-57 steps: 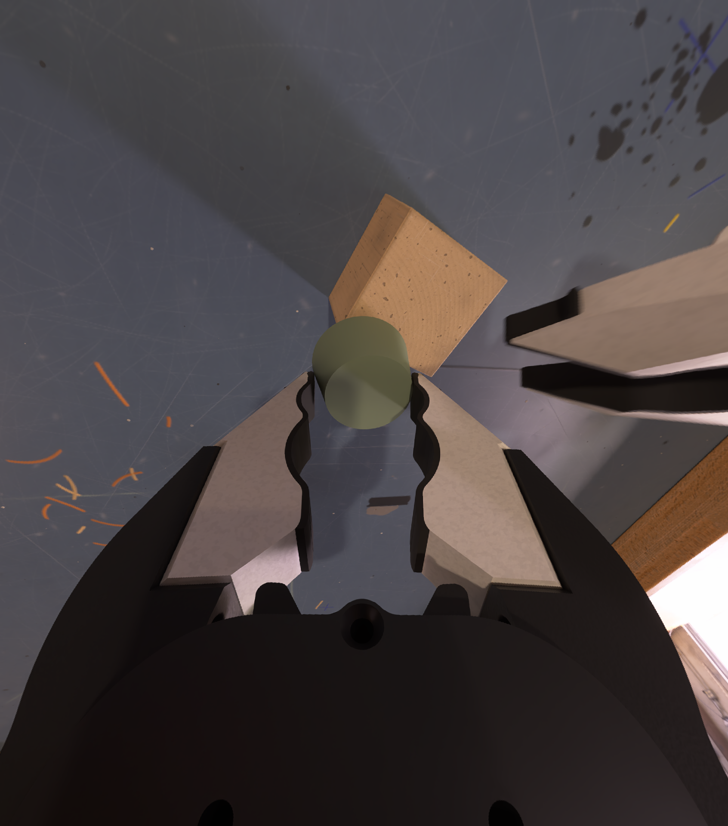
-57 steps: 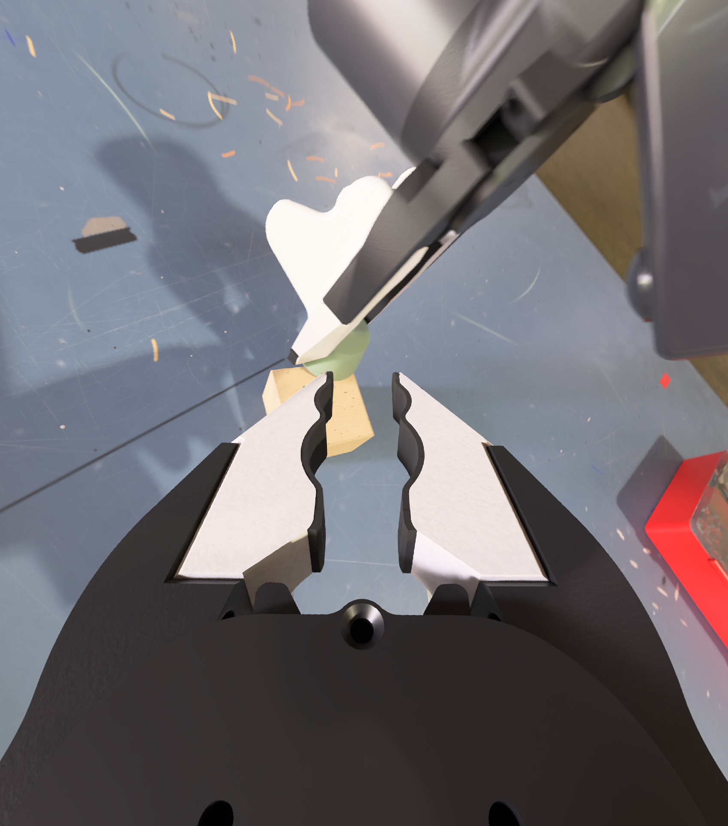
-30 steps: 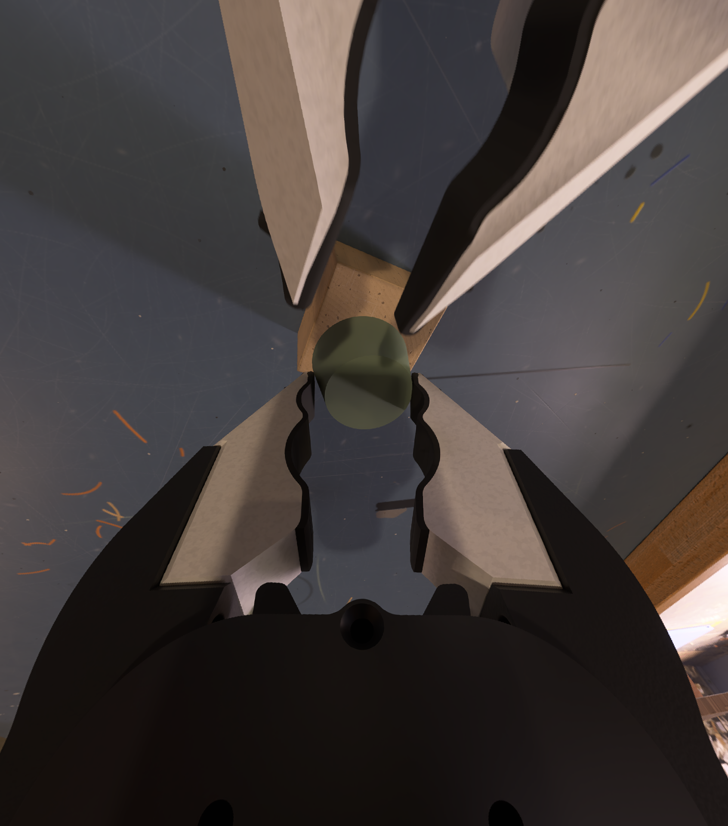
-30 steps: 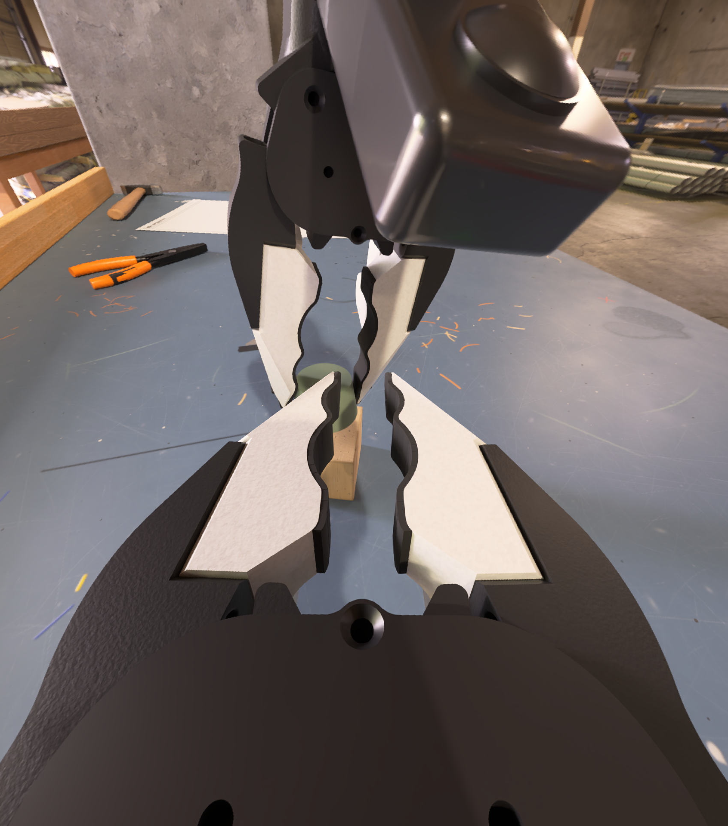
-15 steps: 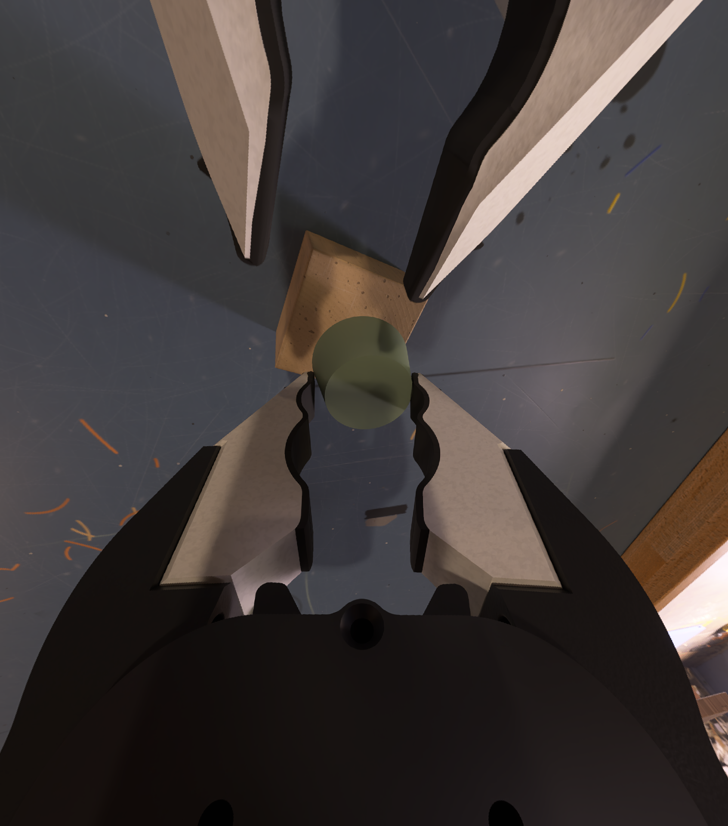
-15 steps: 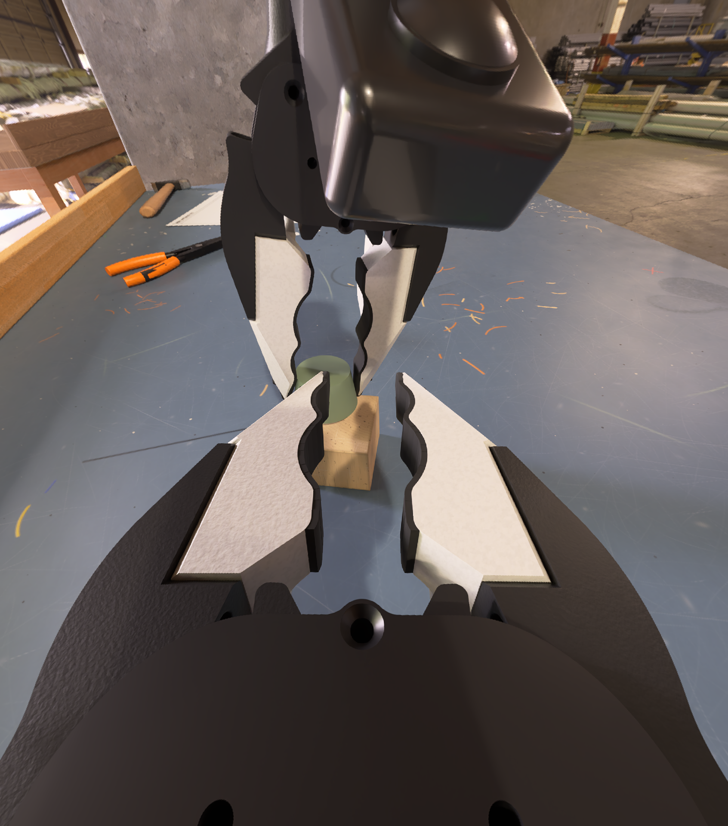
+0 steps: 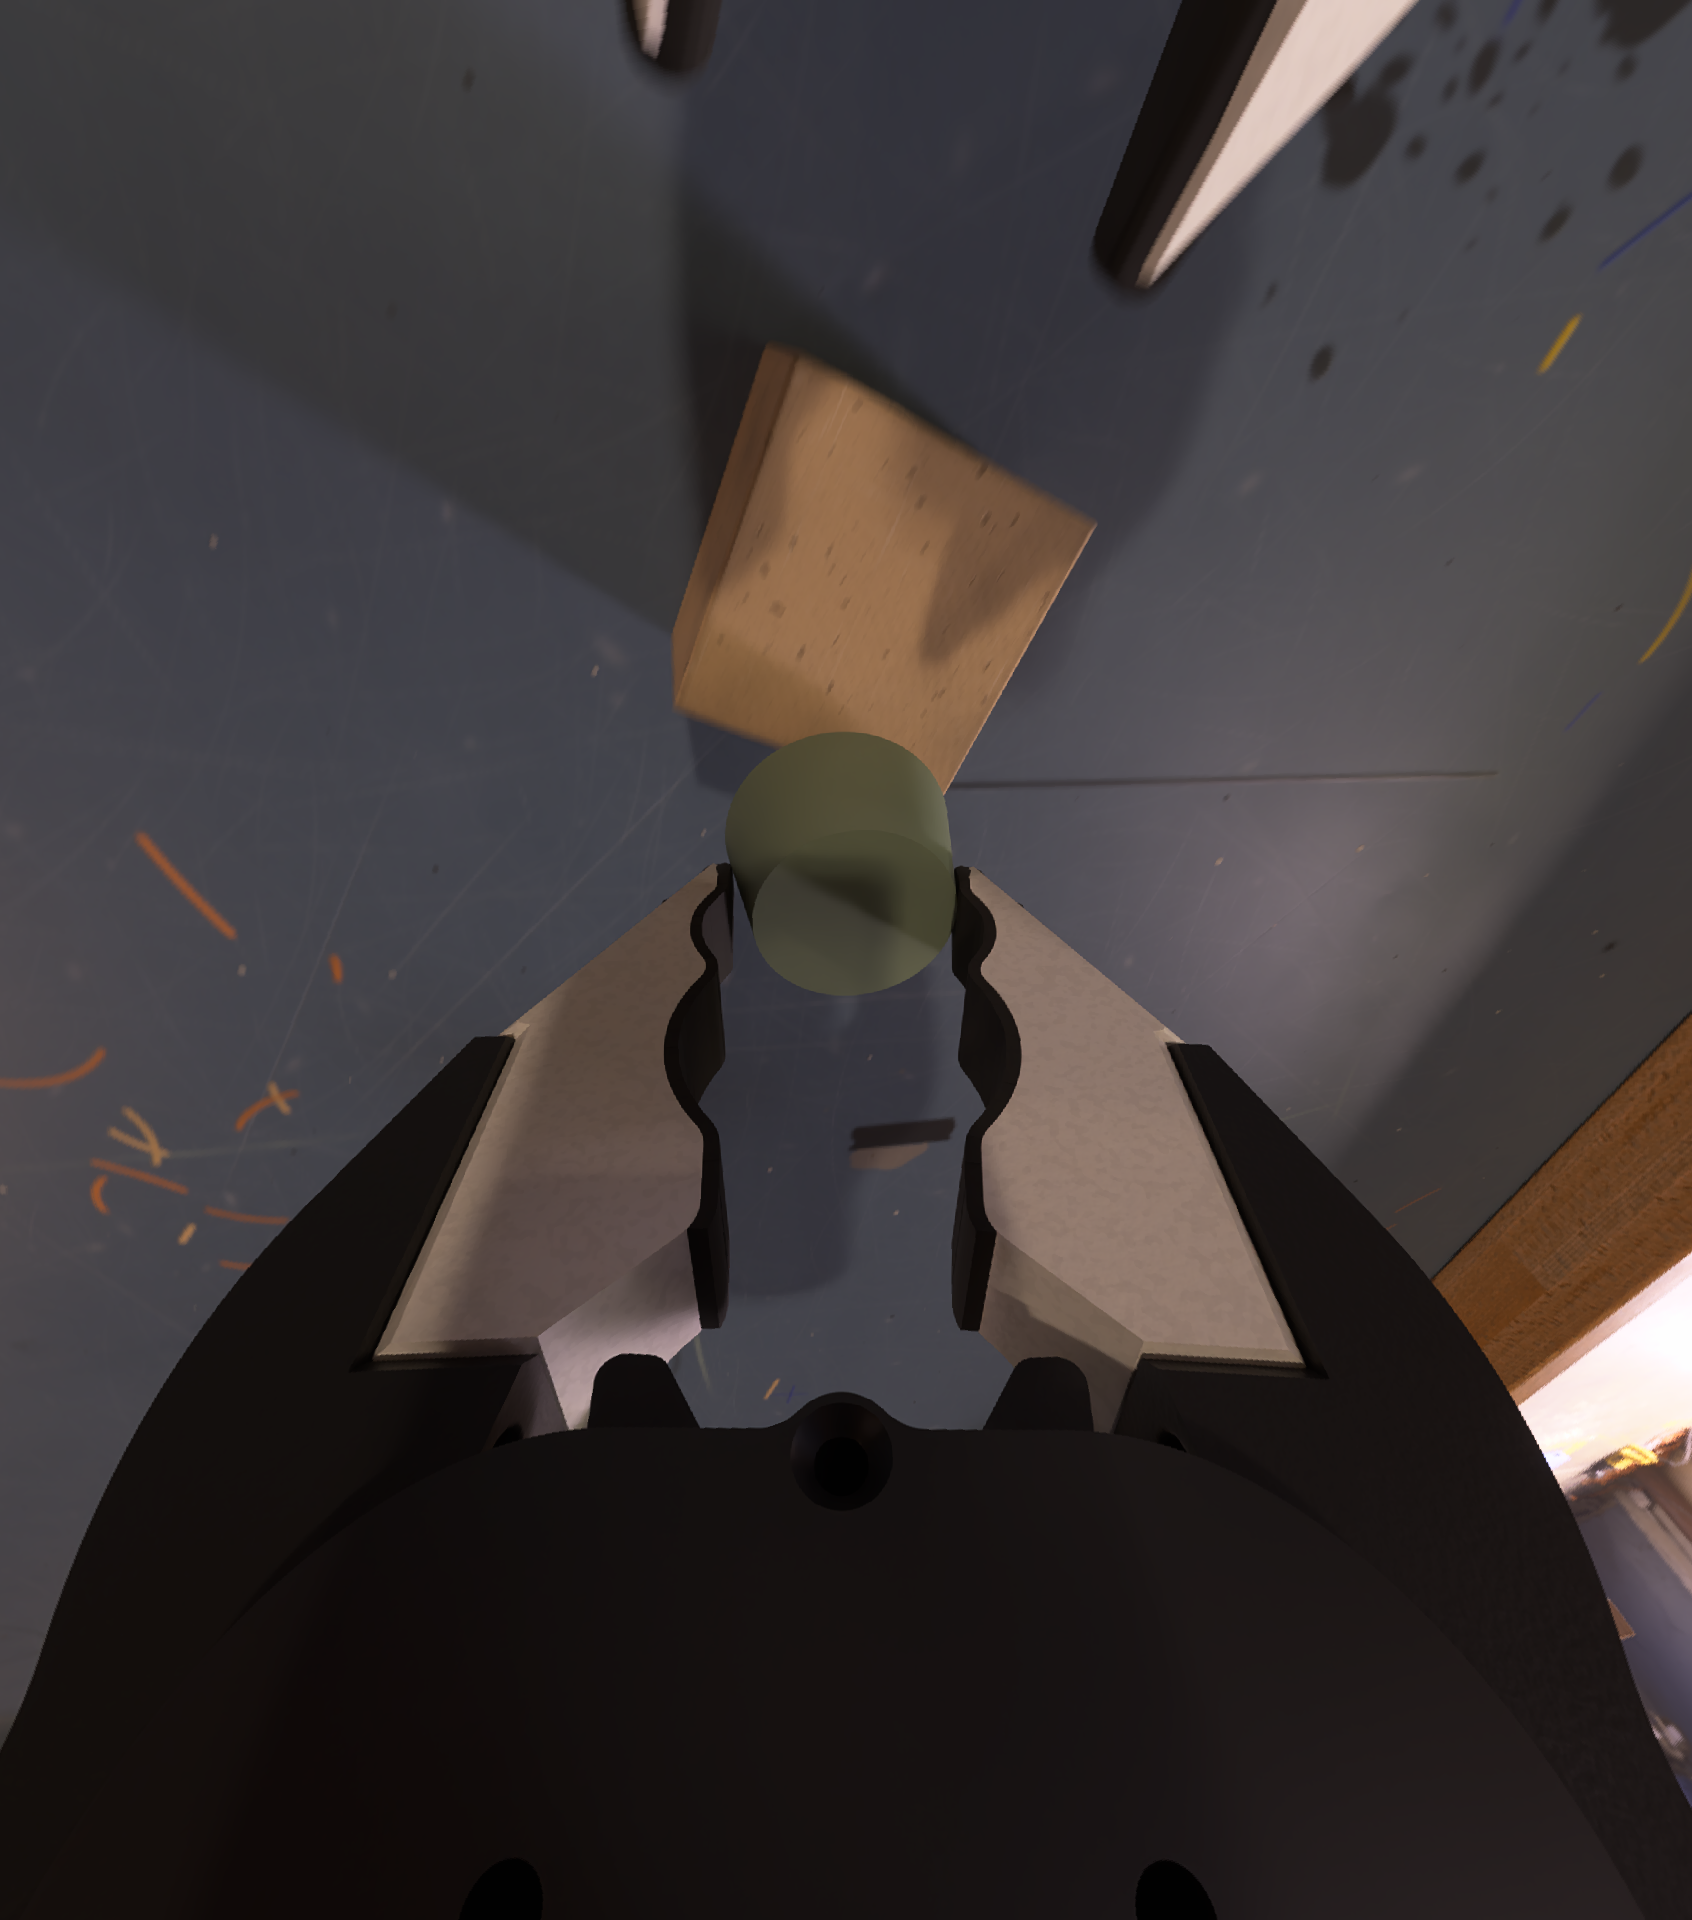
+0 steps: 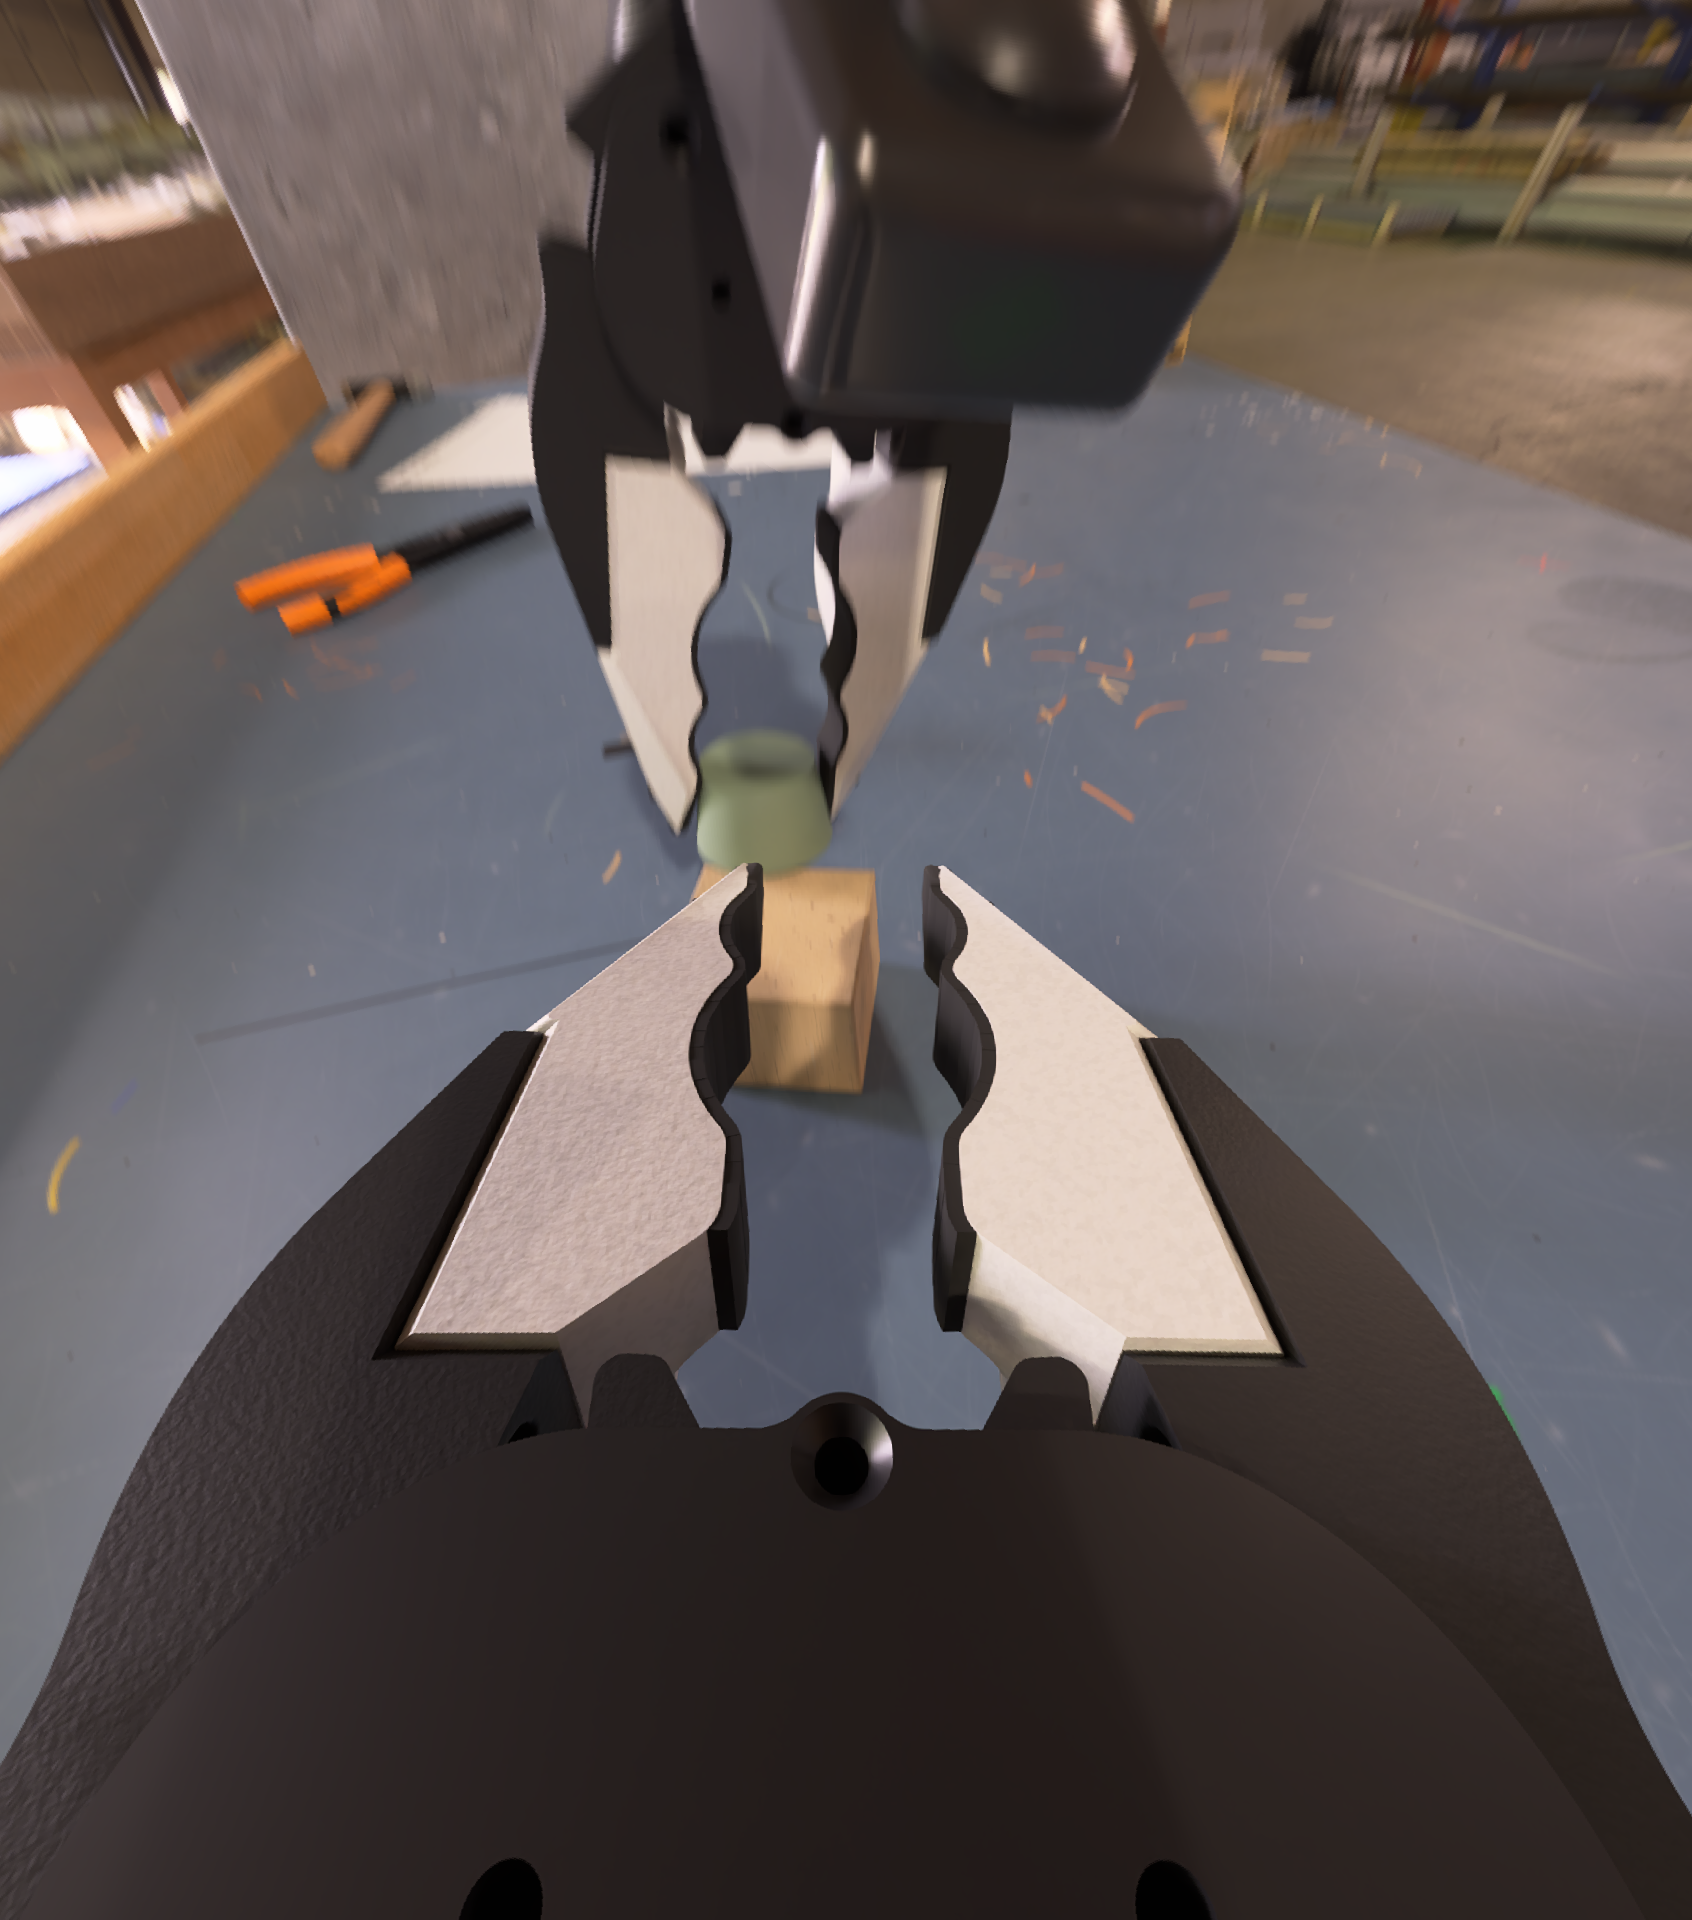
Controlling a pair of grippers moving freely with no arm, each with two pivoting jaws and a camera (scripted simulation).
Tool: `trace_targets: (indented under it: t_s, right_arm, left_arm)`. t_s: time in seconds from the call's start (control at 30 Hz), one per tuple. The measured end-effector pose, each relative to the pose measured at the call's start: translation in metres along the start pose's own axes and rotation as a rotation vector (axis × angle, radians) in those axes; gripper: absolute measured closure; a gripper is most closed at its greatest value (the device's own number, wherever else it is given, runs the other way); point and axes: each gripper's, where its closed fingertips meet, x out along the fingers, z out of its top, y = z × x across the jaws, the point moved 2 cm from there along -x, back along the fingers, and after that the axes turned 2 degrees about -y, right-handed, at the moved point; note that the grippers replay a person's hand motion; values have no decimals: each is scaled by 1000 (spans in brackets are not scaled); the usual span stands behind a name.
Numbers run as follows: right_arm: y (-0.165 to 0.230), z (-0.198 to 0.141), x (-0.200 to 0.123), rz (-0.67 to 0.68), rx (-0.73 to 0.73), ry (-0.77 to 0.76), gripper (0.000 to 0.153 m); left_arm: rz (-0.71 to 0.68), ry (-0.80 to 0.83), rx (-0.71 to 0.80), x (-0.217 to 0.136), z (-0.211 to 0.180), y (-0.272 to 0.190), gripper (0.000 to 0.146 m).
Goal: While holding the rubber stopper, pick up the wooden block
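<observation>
Sitting flat on the blue-grey counter [image 8: 1341, 1039], well in from its wooden edge rail [image 8: 94, 582], the wooden block [image 8: 811, 987] is a pale, speckled cube with crisp edges and a light grain. It looks free to be taken, nothing touching it. The right gripper [image 8: 842, 883] stands with its tongs parted a little wider than the block, lined up just short of it, likely so that it can slide around both sides. Above the block hangs the left gripper [image 7: 842, 883], tongs clamped on the green rubber stopper [image 7: 842, 862], a short tapered plug, probably held high to leave room. Orange pliers [image 8: 354, 582] lie near the rail.
</observation>
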Motion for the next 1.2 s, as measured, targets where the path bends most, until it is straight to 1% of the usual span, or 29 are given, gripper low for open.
trace_targets:
  t_s: [0.1,0.2,0.27,0.3,0.37,0.43,0.47,0.57,0.63,0.73,0.8,0.87,0.93,1.0,1.13,1.2]
  right_arm:
    - [2,-23,5,11,-57,177,112]
    - [8,-44,17,-3,-137,346,107]
    - [7,-54,26,-27,-152,431,99]
    - [4,-58,29,-46,-138,467,95]
    - [1,-58,36,-22,-70,490,85]
    - [1,-57,42,46,-6,482,68]
    - [0,-58,43,53,7,498,58]
    - [2,-62,46,-24,-7,541,38]
    - [13,-63,50,-65,1,541,33]
    - [23,-65,56,-143,-13,554,34]
    - [23,-66,60,-186,-35,553,44]
    - [20,-69,63,-203,-32,585,52]
    - [19,-69,65,-200,-20,589,56]
    - [18,-69,67,-183,-9,591,68]
    - [19,-67,68,-162,-10,580,87]
    - [19,-66,66,-161,-2,564,89]
  left_arm:
    - [20,-7,-43,-4,-15,8,104]
    - [37,15,-80,-5,-34,14,104]
    - [37,27,-99,-3,-45,15,104]
    - [35,30,-108,-3,-49,15,104]
    - [36,39,-122,0,-57,15,104]
    - [29,45,-128,2,-63,12,104]
    - [26,44,-132,3,-65,11,104]
    - [21,33,-142,4,-67,9,104]
    - [17,26,-141,6,-68,7,104]
    - [10,22,-140,9,-68,6,104]
    - [6,23,-137,12,-67,6,104]
    - [3,25,-130,14,-65,5,104]
    - [3,26,-119,14,-63,3,104]
    - [5,24,-110,14,-61,2,104]
    - [7,30,-117,16,-60,4,104]
    - [5,38,-120,19,-60,5,104]
